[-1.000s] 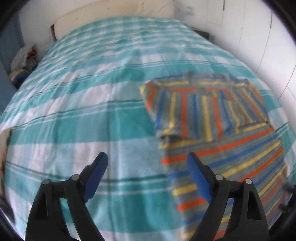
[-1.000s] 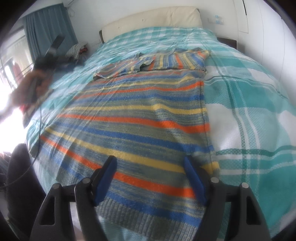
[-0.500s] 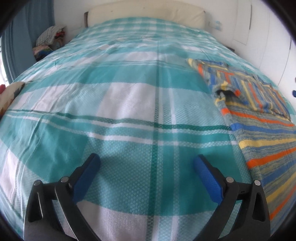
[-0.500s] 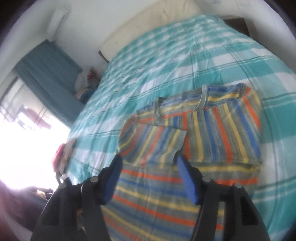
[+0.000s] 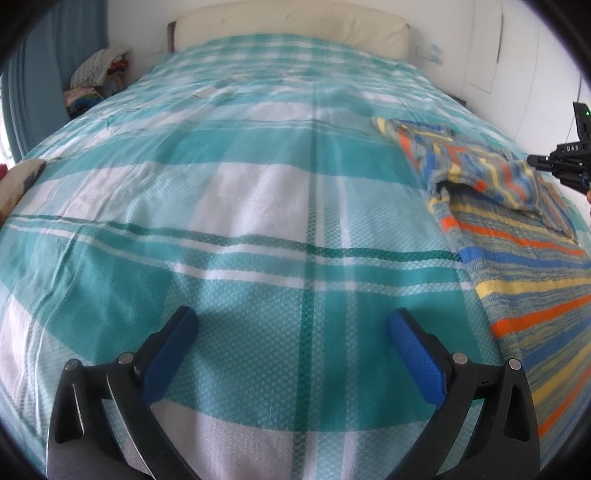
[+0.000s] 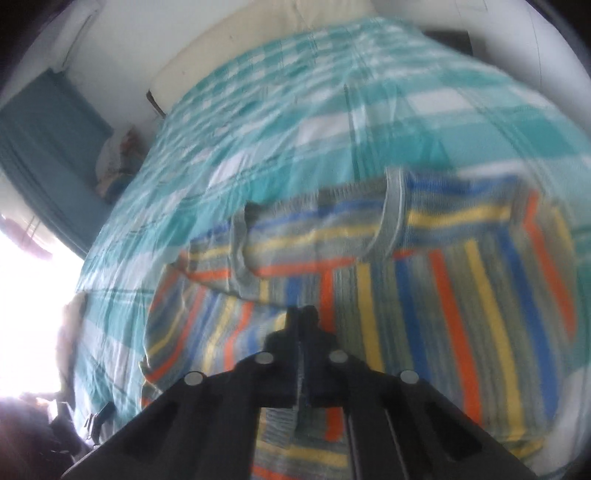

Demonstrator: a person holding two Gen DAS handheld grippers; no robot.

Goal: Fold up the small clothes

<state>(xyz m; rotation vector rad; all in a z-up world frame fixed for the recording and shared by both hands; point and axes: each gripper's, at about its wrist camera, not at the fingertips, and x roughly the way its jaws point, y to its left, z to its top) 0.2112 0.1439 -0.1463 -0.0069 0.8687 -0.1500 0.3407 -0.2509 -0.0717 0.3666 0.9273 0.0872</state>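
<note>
A striped knit sweater [image 5: 517,266] in orange, blue, yellow and grey lies flat on the right side of the bed, with its sleeves folded in over the chest [image 6: 443,295]. My right gripper [image 6: 301,317] is shut, its tips pinched on the folded sleeve near the middle of the sweater. In the left wrist view the right gripper [image 5: 533,160] shows at the far right, where the sleeve edge is slightly raised. My left gripper [image 5: 291,325] stands wide open and holds nothing, low over the bare bedspread to the left of the sweater.
The teal and white checked bedspread [image 5: 258,184] covers the whole bed. A cream headboard [image 5: 288,22] stands at the far end. A pile of clothes [image 5: 98,81] sits by the blue curtain at the far left. The white wall is close on the right.
My right gripper travelled from the sweater's hem up to the folded sleeves and its jaws closed there. My left gripper swung left off the sweater, sank over the bedspread and opened slightly wider.
</note>
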